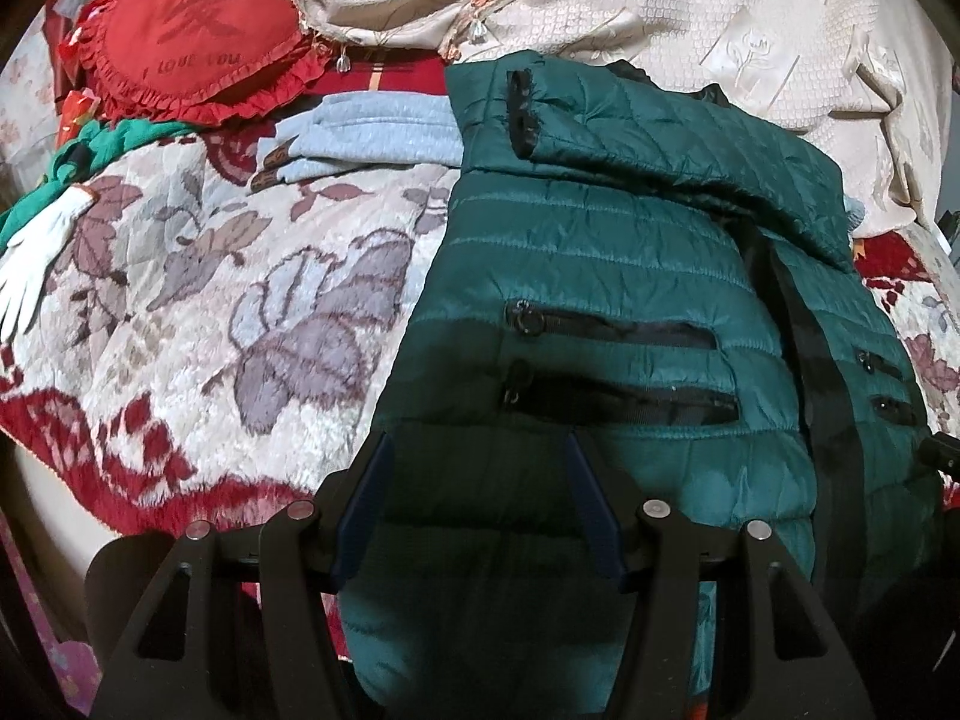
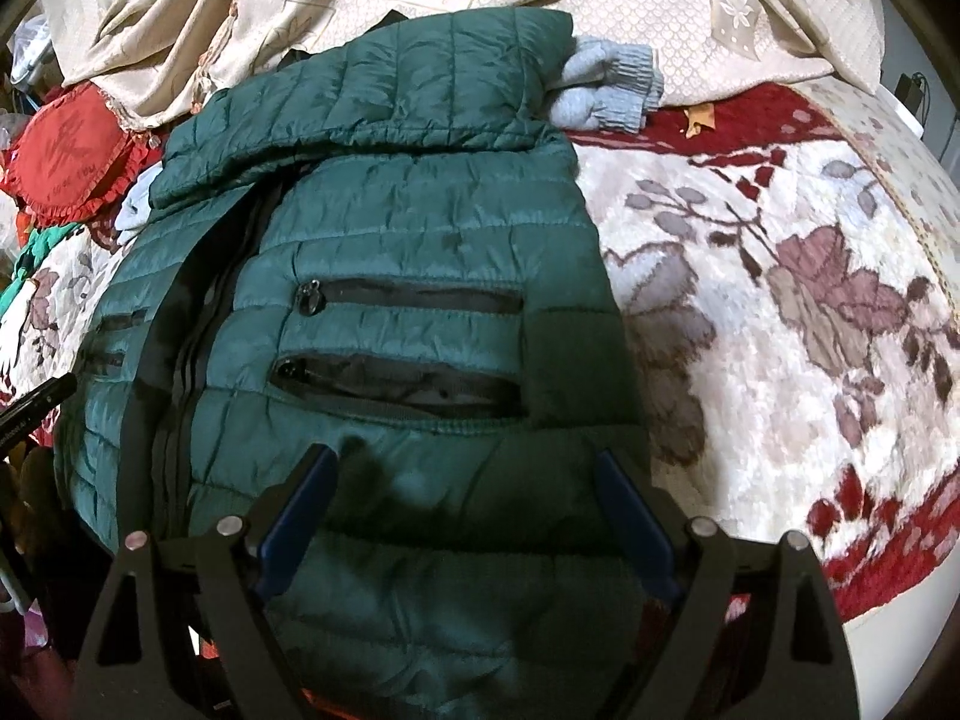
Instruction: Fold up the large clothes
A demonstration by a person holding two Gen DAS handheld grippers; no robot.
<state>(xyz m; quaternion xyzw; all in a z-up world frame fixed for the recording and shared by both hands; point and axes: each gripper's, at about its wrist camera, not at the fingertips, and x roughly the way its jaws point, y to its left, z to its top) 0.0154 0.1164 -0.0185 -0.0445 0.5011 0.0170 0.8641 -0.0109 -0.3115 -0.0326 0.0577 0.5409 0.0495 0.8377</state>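
Observation:
A dark green quilted puffer jacket (image 1: 600, 252) lies front up on the bed, with its sleeves folded across the top and black zip pockets showing. It also fills the middle of the right wrist view (image 2: 390, 252). My left gripper (image 1: 477, 450) is open and empty over the jacket's lower left hem. My right gripper (image 2: 465, 462) is open and empty over the lower right hem. The tip of the right gripper shows at the right edge of the left wrist view (image 1: 942, 450).
The jacket rests on a red and cream floral blanket (image 1: 198, 300). A light blue garment (image 1: 372, 138) lies behind the jacket. A red heart cushion (image 1: 192, 54), a cream bedspread (image 1: 690, 18), a white glove (image 1: 36, 264) and a green cloth (image 1: 114, 138) lie nearby.

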